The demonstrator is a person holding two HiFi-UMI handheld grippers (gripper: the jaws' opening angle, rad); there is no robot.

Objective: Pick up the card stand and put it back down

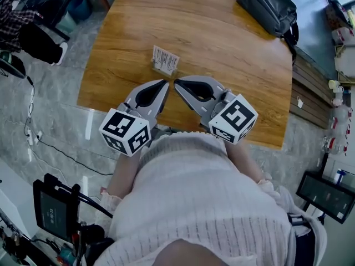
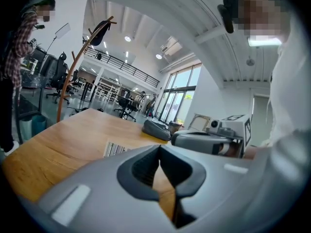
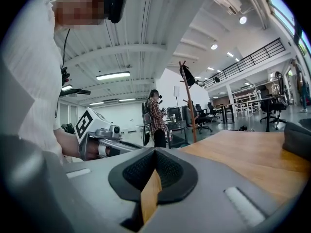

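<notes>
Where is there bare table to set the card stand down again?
Bare wood left of the card stand out to the table edge, and a wide patch between the stand and the bag. Crowded only at the near edge, where the left claw and right claw meet.

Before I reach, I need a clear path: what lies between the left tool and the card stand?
Only bare wooden table, in the head view; the card stand sits apart from the left tool.
</notes>
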